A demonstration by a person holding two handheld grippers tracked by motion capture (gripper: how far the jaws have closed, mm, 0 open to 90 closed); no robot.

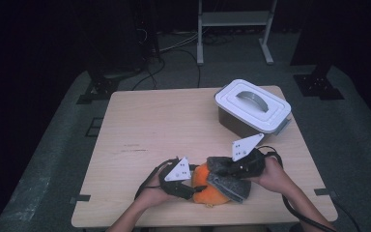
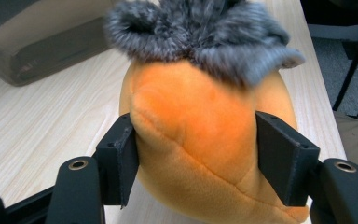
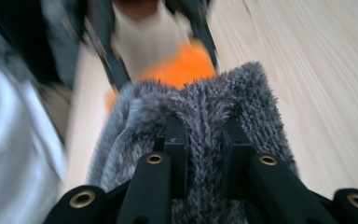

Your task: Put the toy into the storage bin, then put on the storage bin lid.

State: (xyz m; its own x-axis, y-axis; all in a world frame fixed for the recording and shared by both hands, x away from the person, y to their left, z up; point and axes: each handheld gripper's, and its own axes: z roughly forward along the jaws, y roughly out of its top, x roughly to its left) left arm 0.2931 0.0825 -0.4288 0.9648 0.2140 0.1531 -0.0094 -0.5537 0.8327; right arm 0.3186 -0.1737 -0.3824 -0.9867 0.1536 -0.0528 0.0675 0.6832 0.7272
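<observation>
Lower centre of frame: left gripper (image 1: 186, 181) jaws clamped on round orange plush toy (image 2: 200, 140); right gripper (image 3: 204, 140) jaws pinching fuzzy grey knitted cap (image 3: 205, 107)

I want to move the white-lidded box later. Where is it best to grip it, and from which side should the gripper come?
Probably by the grey arched handle in the middle of the lid of the box, coming from above. The handle rises off the flat lid, leaving a bar that the jaws could close across. The box walls look too wide to pinch.
</observation>
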